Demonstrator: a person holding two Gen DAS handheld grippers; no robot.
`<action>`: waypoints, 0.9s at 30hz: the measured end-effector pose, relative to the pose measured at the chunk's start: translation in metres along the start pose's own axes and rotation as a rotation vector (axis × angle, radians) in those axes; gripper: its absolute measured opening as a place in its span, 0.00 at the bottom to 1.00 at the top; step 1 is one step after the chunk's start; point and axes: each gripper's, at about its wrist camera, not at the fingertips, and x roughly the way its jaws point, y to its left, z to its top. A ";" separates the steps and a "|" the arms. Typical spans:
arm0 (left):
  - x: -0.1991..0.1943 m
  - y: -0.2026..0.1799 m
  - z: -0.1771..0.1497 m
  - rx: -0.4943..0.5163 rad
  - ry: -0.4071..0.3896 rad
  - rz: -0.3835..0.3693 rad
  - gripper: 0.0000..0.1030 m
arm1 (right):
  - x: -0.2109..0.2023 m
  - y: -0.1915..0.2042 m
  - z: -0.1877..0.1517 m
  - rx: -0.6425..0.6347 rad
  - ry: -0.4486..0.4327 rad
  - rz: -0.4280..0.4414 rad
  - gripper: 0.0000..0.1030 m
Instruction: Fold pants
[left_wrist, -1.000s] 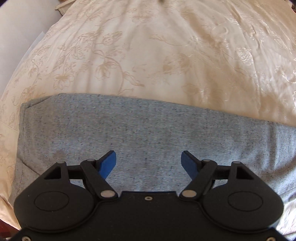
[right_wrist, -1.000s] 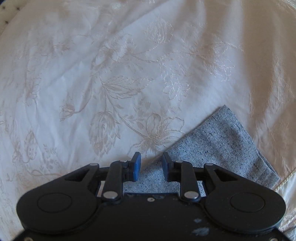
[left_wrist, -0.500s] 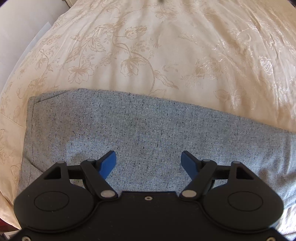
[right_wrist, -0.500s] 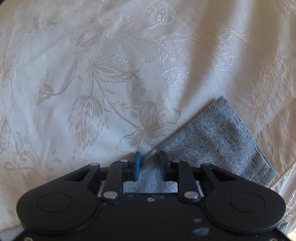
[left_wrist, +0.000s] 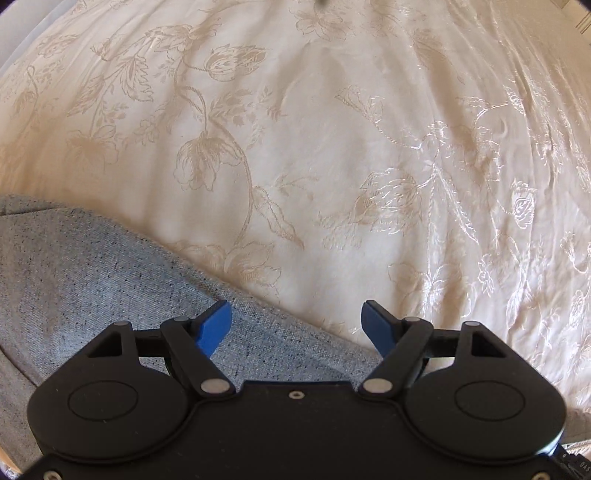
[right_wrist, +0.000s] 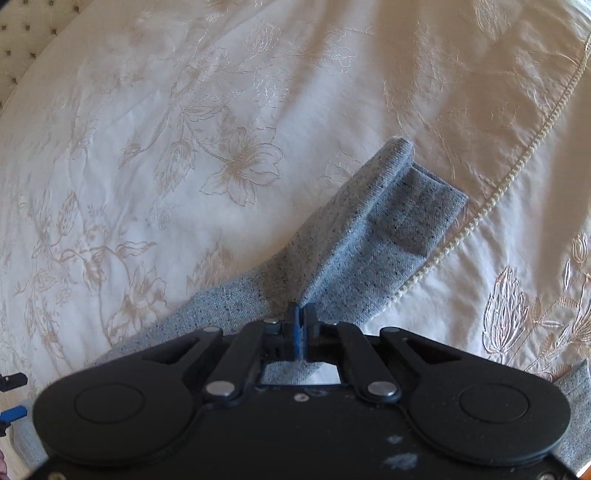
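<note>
One pair of grey pants (right_wrist: 369, 236) is counted, pinched at a raised fold between the shut blue pads of the right claw (right_wrist: 300, 317) and trailing ahead of it and to its right; the same garment (left_wrist: 92, 295) is seen below and to the left of the left claw (left_wrist: 297, 325). Two claws are counted, each with two fingers: the left claw's pads stand wide apart with nothing gripped. One embroidered cream bedspread (right_wrist: 147, 166) is recorded beneath both claws, with one corded edge trim (right_wrist: 517, 173) noted ahead and to the right of the right claw.
</note>
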 end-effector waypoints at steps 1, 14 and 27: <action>0.007 -0.001 0.004 0.000 0.021 0.017 0.77 | 0.003 0.001 0.000 0.004 0.000 -0.001 0.02; 0.021 0.006 0.001 0.019 0.034 0.082 0.17 | -0.023 -0.011 -0.007 0.009 -0.038 0.032 0.02; -0.110 0.056 -0.117 0.193 -0.179 -0.057 0.11 | -0.105 -0.034 -0.067 -0.002 -0.167 -0.007 0.02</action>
